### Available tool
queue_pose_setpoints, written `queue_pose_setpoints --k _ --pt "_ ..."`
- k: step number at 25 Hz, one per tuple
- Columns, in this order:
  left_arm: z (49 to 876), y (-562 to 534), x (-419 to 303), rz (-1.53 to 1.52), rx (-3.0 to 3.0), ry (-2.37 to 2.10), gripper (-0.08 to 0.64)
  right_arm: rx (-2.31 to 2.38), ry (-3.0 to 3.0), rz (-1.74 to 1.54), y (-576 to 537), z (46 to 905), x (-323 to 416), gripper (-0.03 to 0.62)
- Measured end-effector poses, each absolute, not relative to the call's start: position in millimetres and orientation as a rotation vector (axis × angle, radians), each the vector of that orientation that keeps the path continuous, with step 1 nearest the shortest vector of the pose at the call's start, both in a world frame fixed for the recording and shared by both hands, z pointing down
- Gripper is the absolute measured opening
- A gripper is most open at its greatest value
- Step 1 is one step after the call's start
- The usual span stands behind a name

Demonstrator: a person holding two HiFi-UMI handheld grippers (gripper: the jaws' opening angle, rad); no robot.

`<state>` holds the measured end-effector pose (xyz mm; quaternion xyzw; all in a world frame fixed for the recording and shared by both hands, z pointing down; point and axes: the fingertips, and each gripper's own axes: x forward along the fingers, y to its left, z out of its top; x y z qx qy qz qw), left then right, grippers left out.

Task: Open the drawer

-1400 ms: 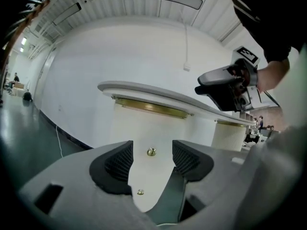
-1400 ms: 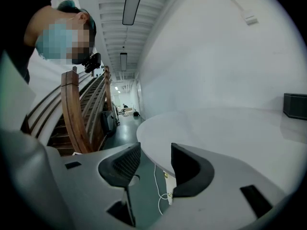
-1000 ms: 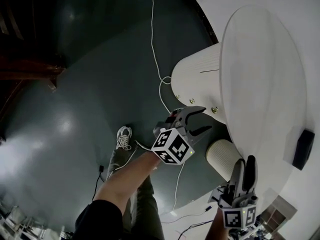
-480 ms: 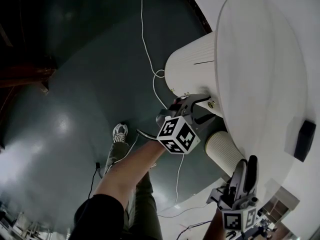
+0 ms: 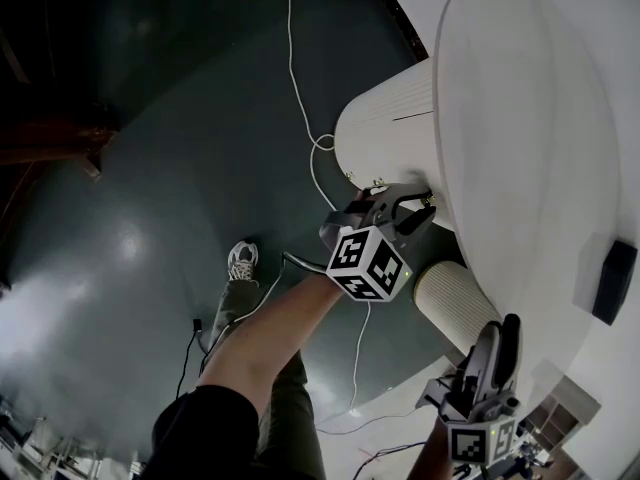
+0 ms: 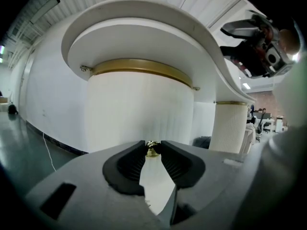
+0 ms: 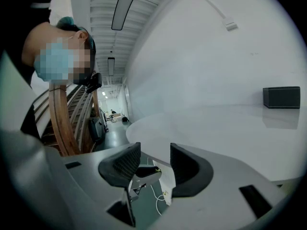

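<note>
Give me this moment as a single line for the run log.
left gripper: jaws just closed in, gripping brass knob on ribbed drawer front | right gripper: open, empty

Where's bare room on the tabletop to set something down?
The white oval tabletop is bare from its far end to the small black box. Crowded under its rim: left hand-held gripper, jaws just closed on the brass knob of the white fluted pedestal.

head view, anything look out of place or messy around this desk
Only the white cable stands out: it trails loose across the dark floor and curls into a loop beside the ribbed white pedestal, where feet could catch it. The black box lies flat on the tabletop; nothing looks spilled or damaged.
</note>
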<state>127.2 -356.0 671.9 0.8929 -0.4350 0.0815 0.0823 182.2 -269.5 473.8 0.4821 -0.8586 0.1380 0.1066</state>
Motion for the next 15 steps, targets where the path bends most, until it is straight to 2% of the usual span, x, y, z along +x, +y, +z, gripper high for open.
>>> queue_pose_setpoints --k 11,15 --pt "672.7 -354.6 127.2 0.250 2.585 -1.335 0.100 1.419 -2.554 0.455 -261.3 468.1 175.6 0.196" --pt "672.7 -350.5 127.9 0.249 2.569 -1.356 0.100 1.386 -2.543 0.409 -252.8 468.1 195.6 0.196"
